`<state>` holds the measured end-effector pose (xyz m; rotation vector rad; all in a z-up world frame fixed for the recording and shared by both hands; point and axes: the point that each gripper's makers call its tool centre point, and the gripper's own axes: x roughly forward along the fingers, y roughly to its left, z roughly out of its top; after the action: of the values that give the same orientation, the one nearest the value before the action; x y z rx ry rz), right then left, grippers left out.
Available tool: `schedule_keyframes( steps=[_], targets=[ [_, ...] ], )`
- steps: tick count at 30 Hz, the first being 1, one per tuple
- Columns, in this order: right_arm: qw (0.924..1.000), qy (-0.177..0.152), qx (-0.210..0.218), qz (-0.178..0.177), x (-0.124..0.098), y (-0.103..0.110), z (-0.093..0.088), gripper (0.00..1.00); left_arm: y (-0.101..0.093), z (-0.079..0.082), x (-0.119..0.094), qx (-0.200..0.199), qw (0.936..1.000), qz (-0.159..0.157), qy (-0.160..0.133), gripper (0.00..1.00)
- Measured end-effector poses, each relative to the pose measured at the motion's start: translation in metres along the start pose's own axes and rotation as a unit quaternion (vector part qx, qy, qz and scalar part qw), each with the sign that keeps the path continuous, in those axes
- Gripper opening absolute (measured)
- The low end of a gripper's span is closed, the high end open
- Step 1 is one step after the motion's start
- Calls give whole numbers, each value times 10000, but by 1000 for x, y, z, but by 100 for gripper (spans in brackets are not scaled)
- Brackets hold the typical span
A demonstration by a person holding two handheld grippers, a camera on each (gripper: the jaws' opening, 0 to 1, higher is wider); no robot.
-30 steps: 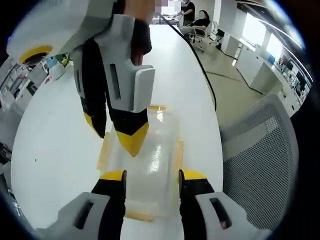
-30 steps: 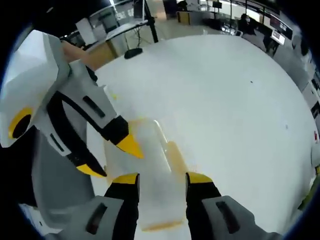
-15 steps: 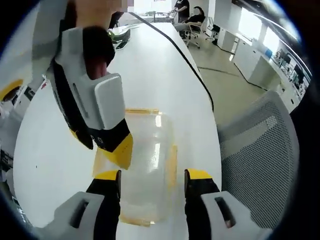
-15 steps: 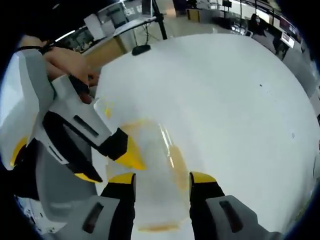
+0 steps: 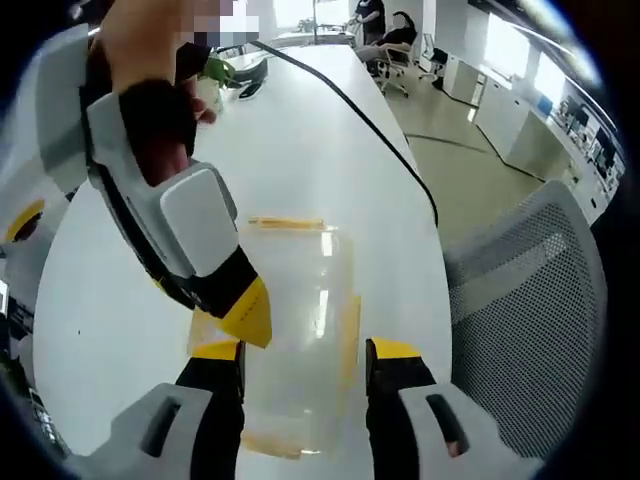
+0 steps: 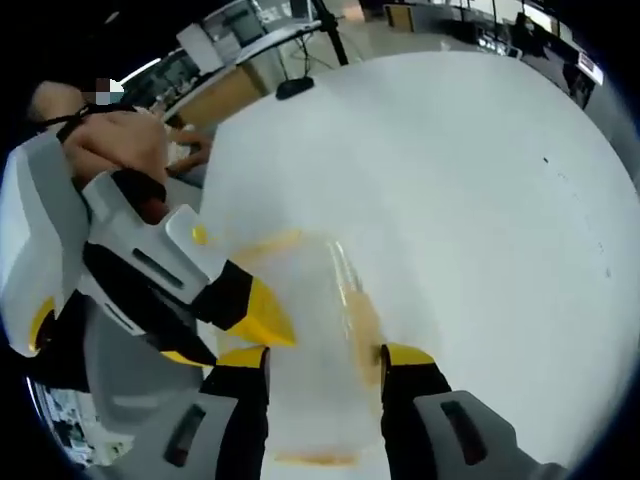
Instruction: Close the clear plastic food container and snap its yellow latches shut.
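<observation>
Clear plastic forms the food container (image 5: pixel 295 340), which lies flat on a white table (image 5: pixel 330 150) with its lid down over the tub. In the left gripper view the container sits between the left gripper (image 5: pixel 305 352)'s two yellow-tipped jaws, which are spread apart on either side of it without gripping it. Yellow latches run along its edges: one at the far end (image 5: pixel 285 223), one along the right side (image 5: pixel 351 330), and one at the near end (image 5: pixel 268 446). The right gripper (image 5: pixel 245 312) reaches in from the upper left of that view, its yellow tip touching or just above the container's left edge; a hand (image 5: pixel 150 50) holds it. A black cable (image 5: pixel 370 125) crosses the table, and a grey mesh chair (image 5: pixel 520 330) stands just beside the table's edge. In the right gripper view the right gripper (image 6: pixel 320 357)'s jaws are also apart over the container (image 6: pixel 310 350), with the left gripper (image 6: pixel 250 318) coming in from the left.
</observation>
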<state>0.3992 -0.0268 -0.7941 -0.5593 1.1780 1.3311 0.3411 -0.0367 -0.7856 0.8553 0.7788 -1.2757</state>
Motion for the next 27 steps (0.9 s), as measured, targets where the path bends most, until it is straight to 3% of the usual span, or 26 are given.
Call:
schedule_keyframes(
  steps=[8, 18, 27],
  targets=[
    [9999, 112, 0, 88, 2, -2, -2, 36, 0, 0, 2, 2, 10000, 82, 48, 44],
    [9995, 186, 85, 242, 3, -1, -3, 36, 1, 0, 1, -1, 9998, 82, -178, 44],
    [9993, 137, 168, 298, 4, 0, -3, 35, -1, 1, 4, 114, 9995, 237, -155, 43]
  ],
)
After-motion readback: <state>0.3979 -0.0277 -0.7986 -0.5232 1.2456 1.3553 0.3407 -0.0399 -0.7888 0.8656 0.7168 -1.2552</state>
